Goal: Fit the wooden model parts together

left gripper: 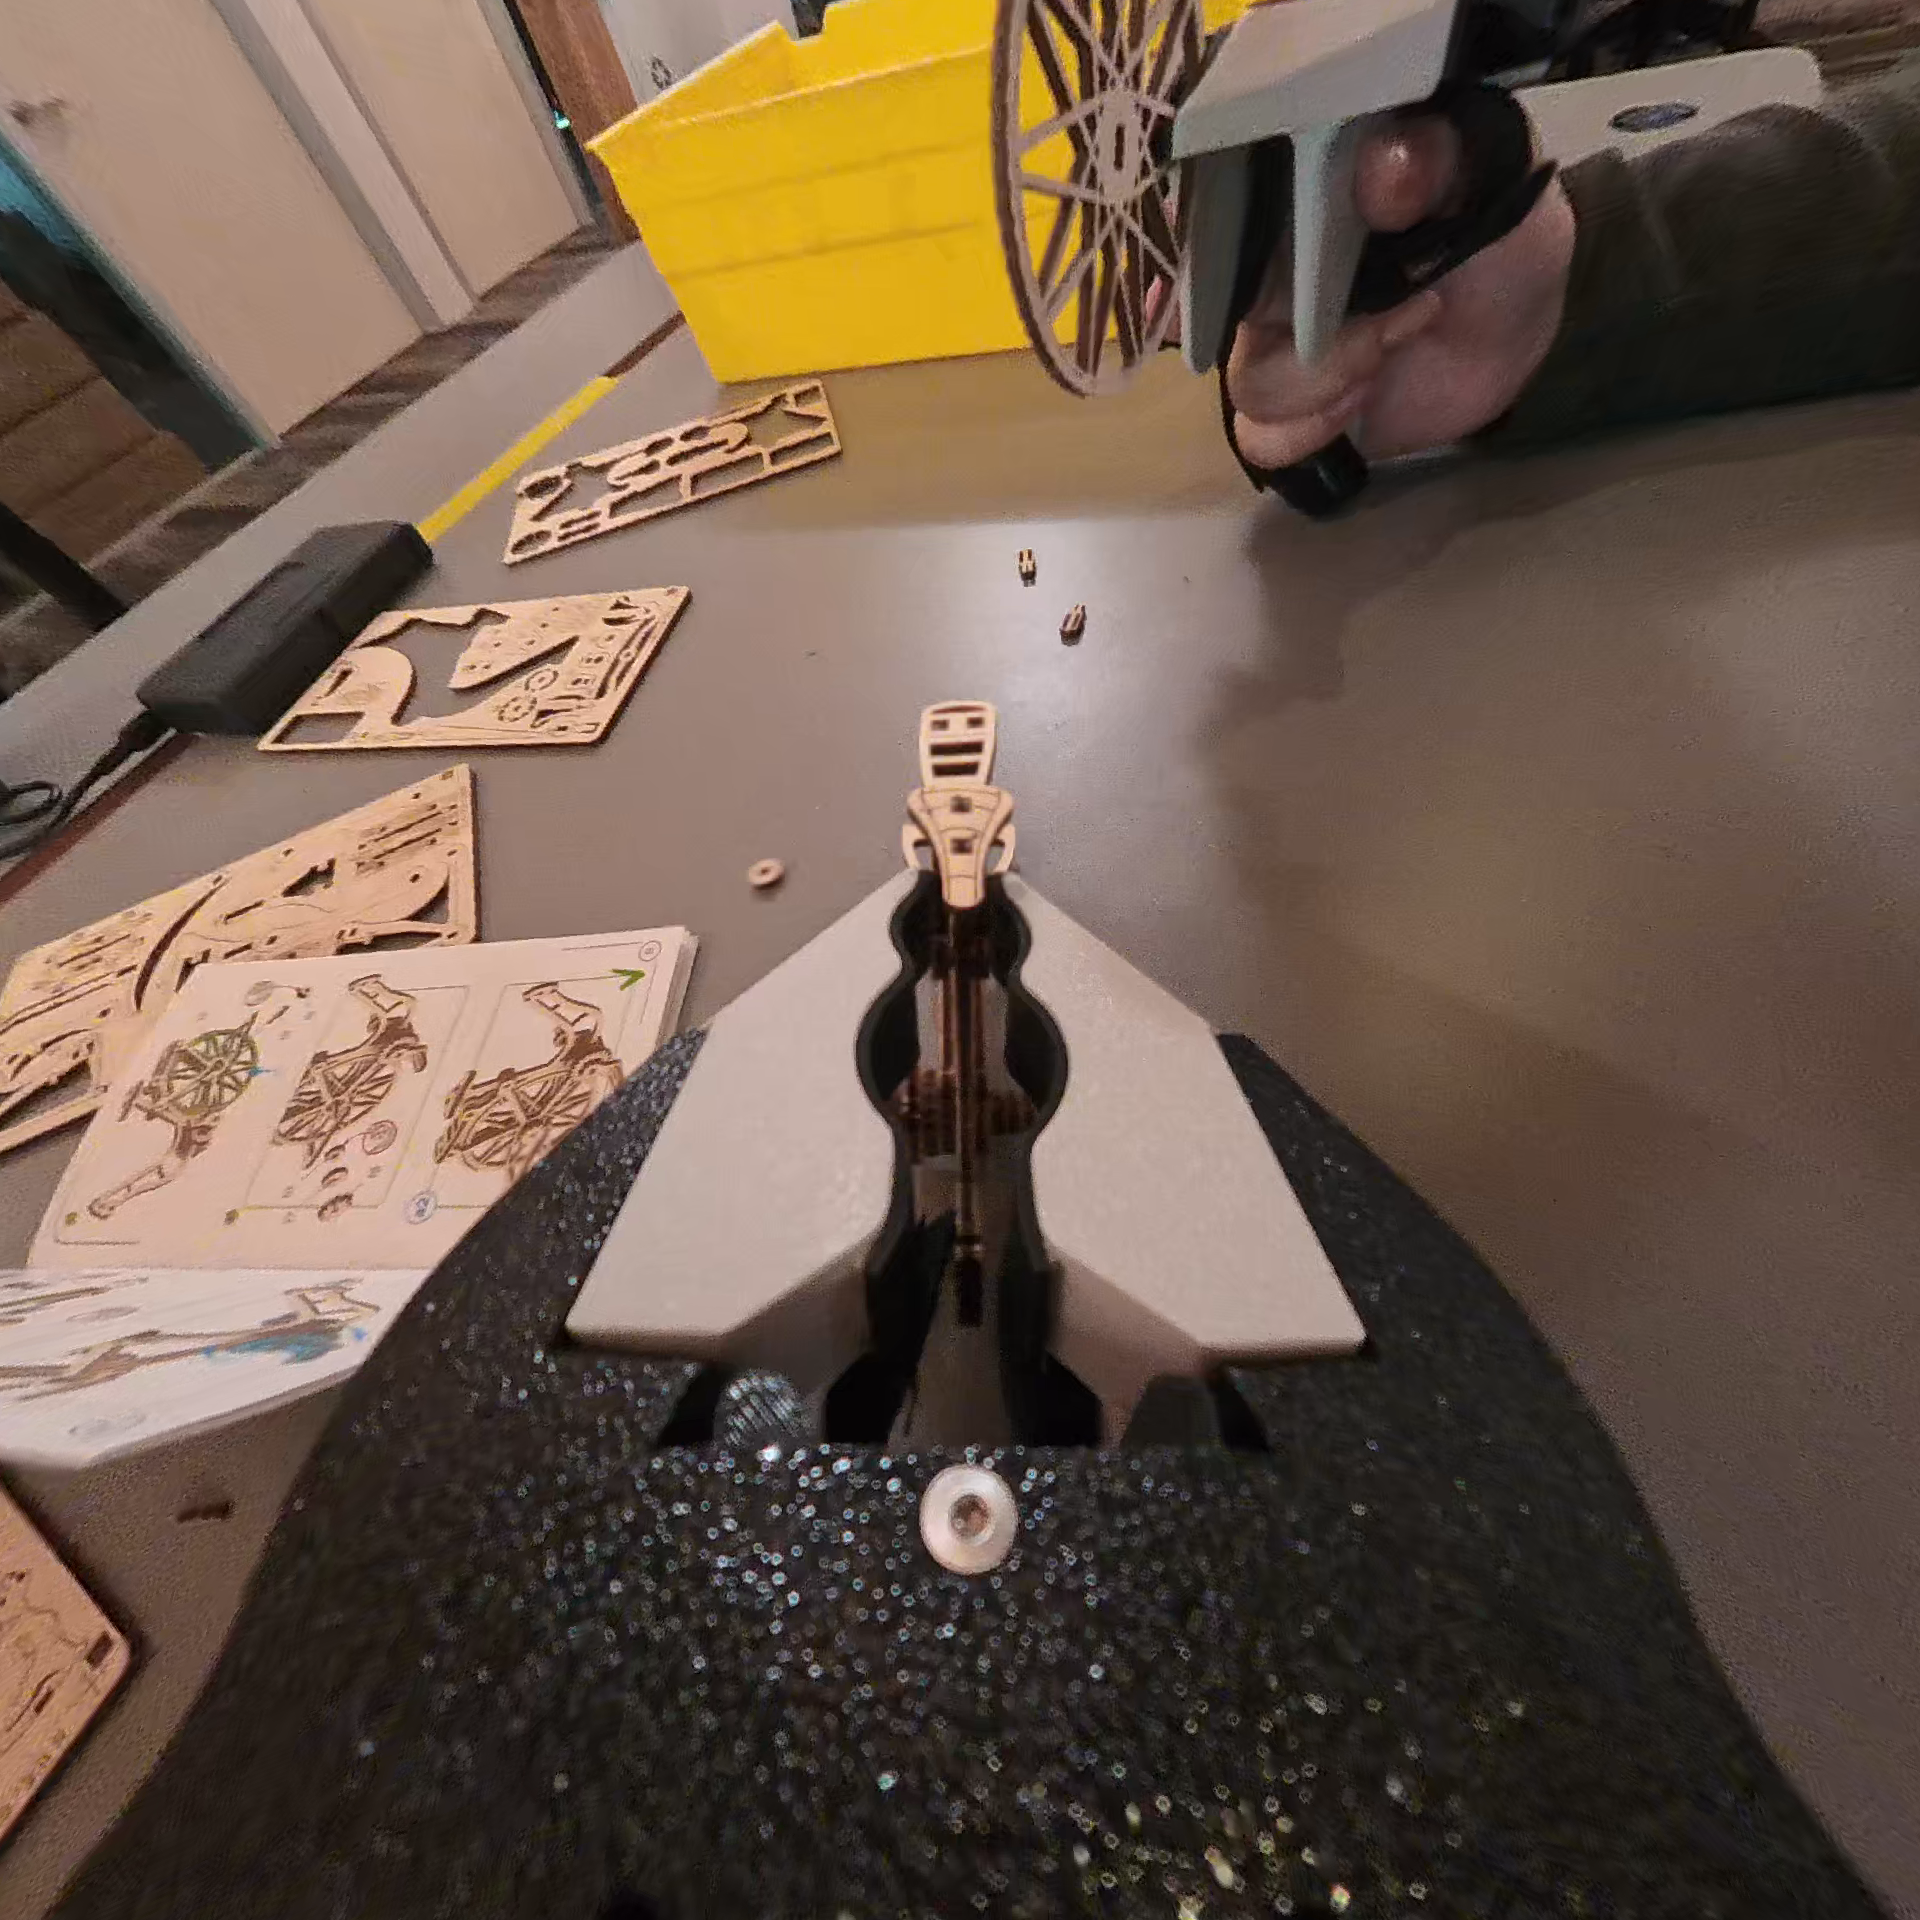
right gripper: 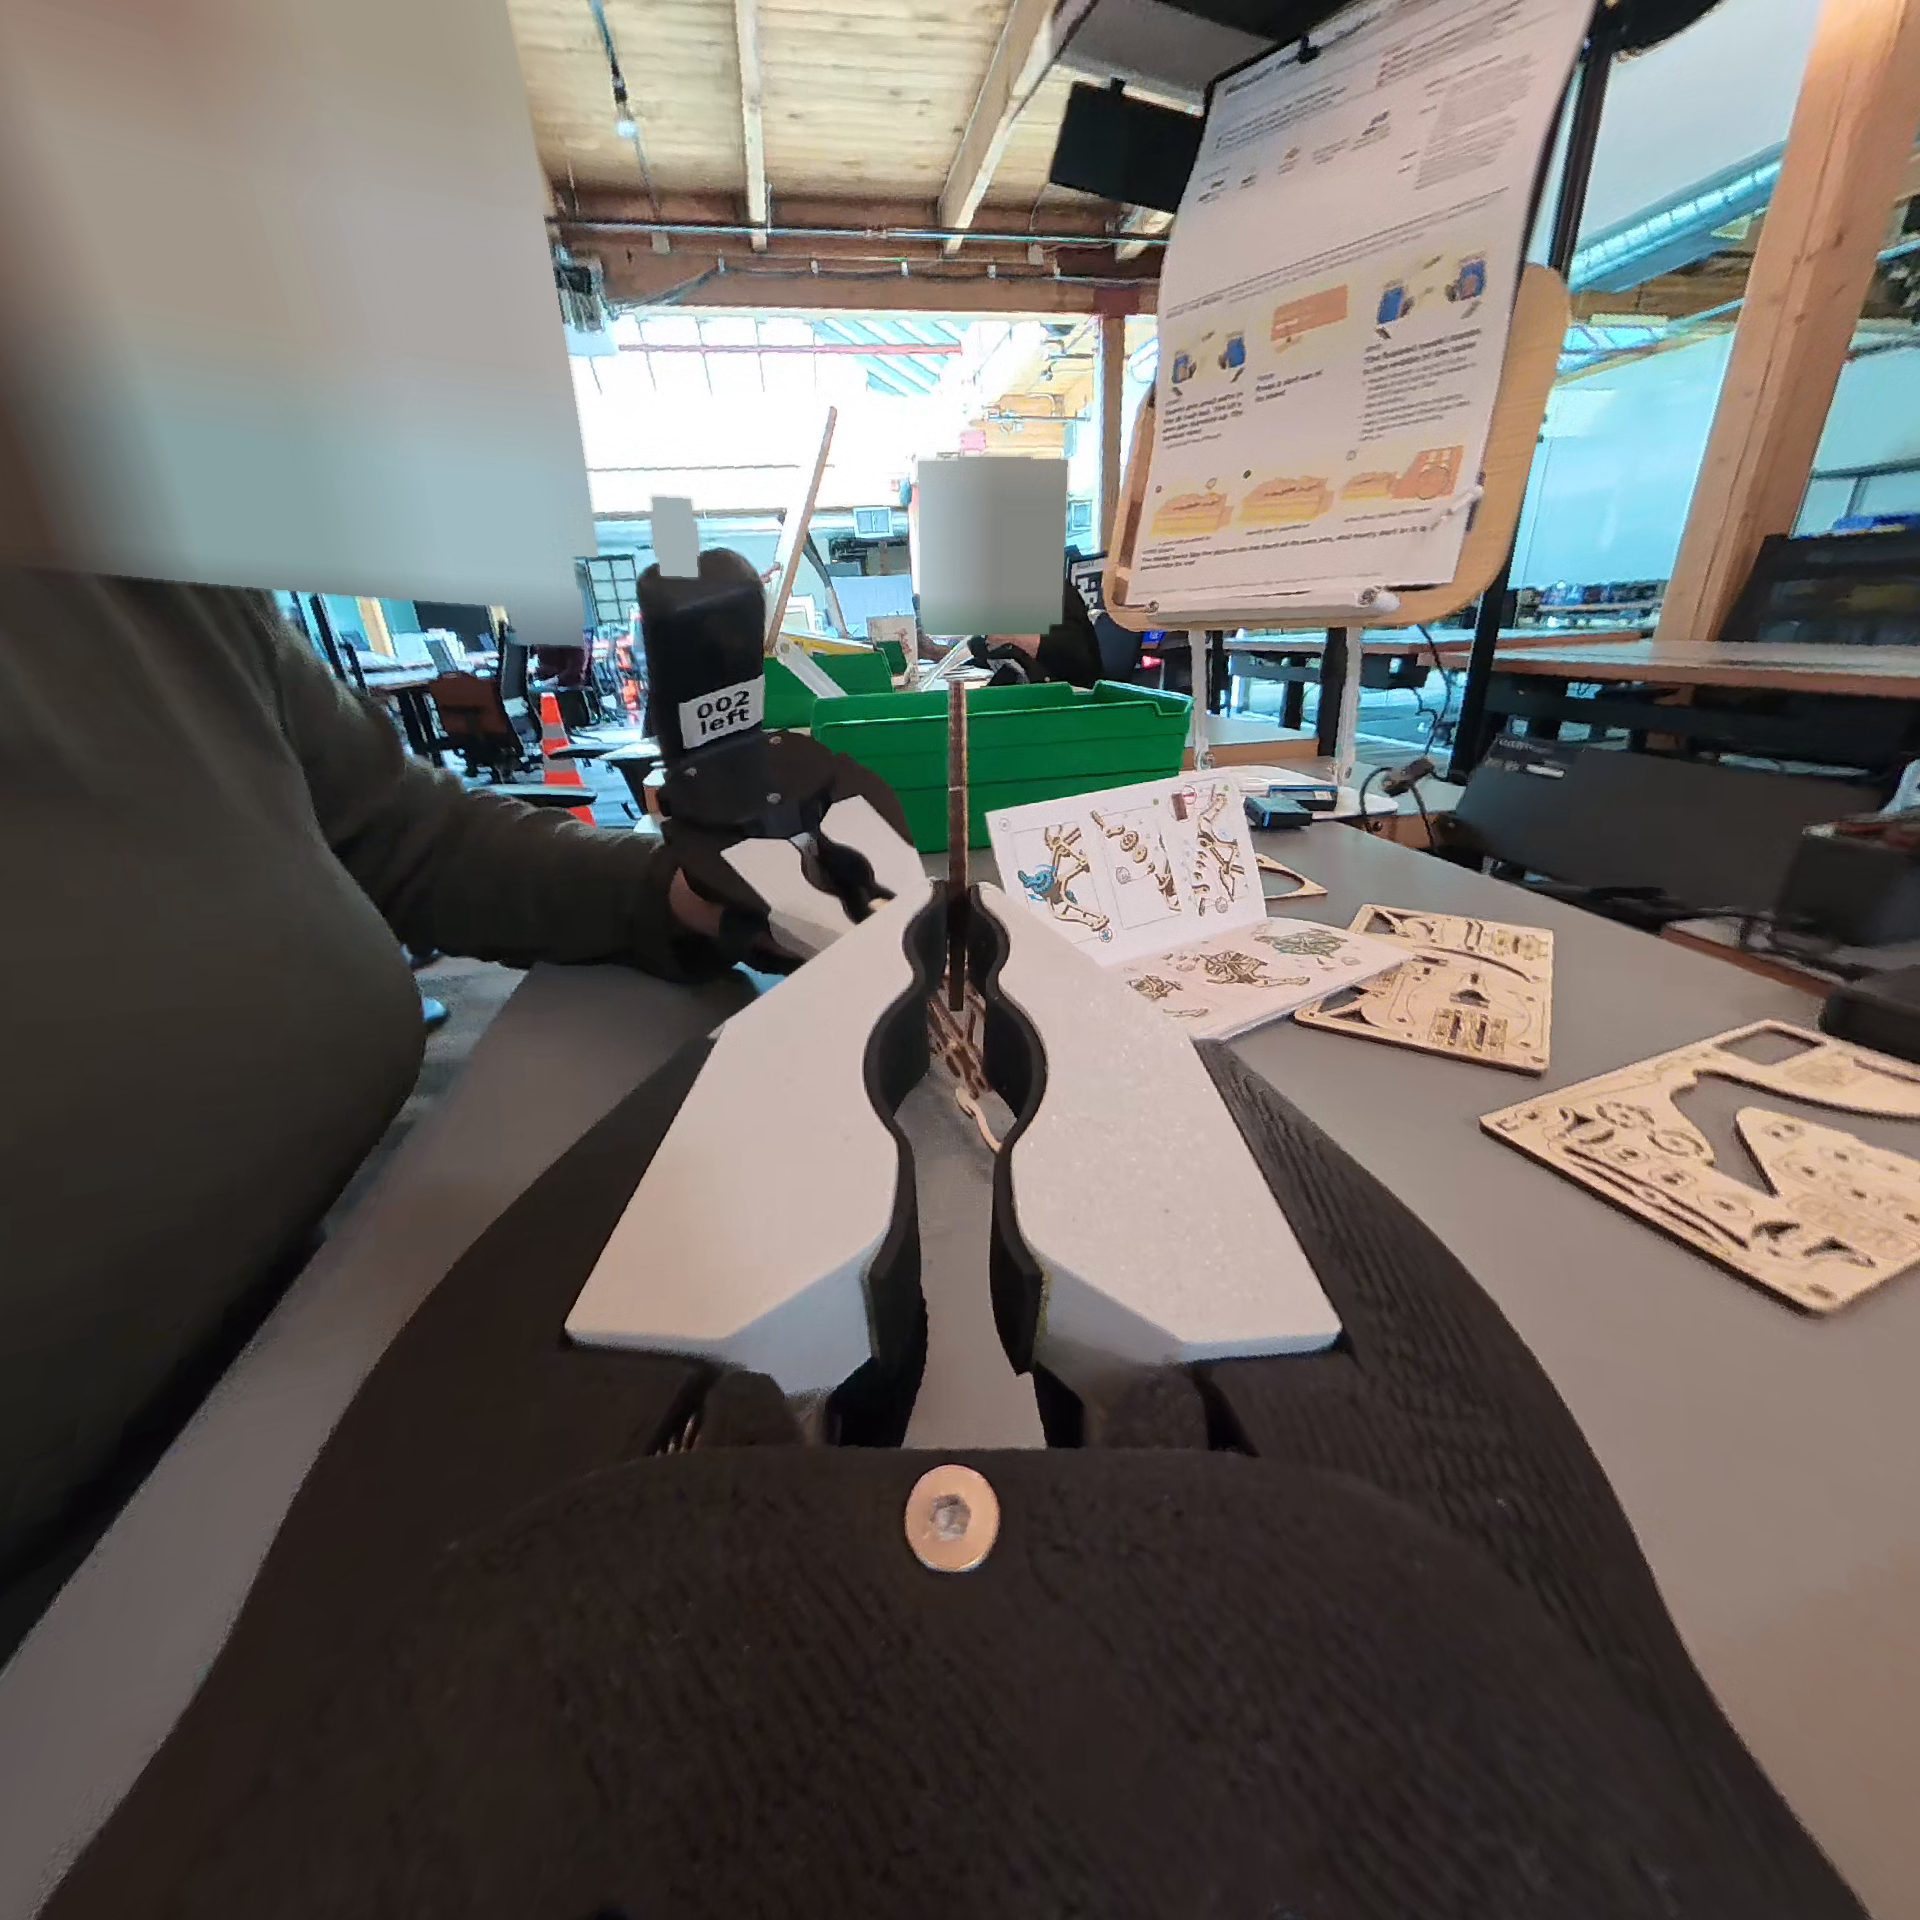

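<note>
In the left wrist view my left gripper [left gripper: 961,899] is shut on a slim wooden frame part [left gripper: 958,821]. The part sticks out forward past the fingertips, low over the grey table [left gripper: 1455,935]. My right gripper [left gripper: 1247,312] hangs at the upper right, fingers down, shut on a spoked wooden wheel [left gripper: 1091,187]. In the right wrist view the right gripper [right gripper: 956,909] holds that wheel [right gripper: 957,790] edge-on and upright. The left gripper [right gripper: 831,873] shows just beyond it to the left.
Punched wooden sheets [left gripper: 499,665] [left gripper: 675,468] and an instruction booklet [left gripper: 364,1081] lie left. Two tiny wooden pieces [left gripper: 1072,620] and a washer [left gripper: 766,873] lie ahead. A yellow bin [left gripper: 831,208], black box [left gripper: 281,623], green bin [right gripper: 997,748] and standing instruction board [right gripper: 1351,312] ring the table. The tips of one gripper are about 12 cm away from the tips of the other.
</note>
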`<action>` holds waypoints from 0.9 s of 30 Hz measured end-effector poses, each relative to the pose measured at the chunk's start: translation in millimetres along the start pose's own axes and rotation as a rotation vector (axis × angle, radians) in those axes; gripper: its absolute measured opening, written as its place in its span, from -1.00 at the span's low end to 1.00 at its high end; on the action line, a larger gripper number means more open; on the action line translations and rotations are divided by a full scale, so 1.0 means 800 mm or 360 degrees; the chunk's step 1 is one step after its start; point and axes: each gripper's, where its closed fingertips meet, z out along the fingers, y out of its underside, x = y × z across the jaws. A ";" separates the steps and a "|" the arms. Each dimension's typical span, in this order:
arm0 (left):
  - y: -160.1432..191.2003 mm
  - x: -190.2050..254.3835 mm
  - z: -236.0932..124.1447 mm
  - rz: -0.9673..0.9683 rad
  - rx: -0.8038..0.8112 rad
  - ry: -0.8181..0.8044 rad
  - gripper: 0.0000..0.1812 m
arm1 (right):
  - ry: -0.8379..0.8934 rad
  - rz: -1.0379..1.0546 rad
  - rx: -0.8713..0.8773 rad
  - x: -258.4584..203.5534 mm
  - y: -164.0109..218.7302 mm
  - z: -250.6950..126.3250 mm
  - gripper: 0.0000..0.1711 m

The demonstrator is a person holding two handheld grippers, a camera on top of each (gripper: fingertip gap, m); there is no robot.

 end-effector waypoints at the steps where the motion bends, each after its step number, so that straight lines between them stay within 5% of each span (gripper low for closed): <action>1: -0.002 -0.001 -0.003 0.0003 0.0030 0.0002 -0.92 | 0.0002 -0.0023 0.0009 -0.002 0.000 0.002 -1.00; 6: -0.016 -0.039 -0.020 -0.0041 0.0209 -0.0220 -0.92 | 0.0041 -0.0140 0.0111 0.001 -0.005 0.016 -1.00; 16: -0.041 -0.013 -0.019 -0.0270 0.0349 0.0256 -0.92 | 0.0244 -0.0277 0.0171 0.046 -0.008 0.040 -1.00; 27: -0.037 -0.003 -0.029 -0.0504 0.0430 0.0503 -0.92 | 0.0243 -0.0170 0.0211 0.048 -0.011 0.032 -1.00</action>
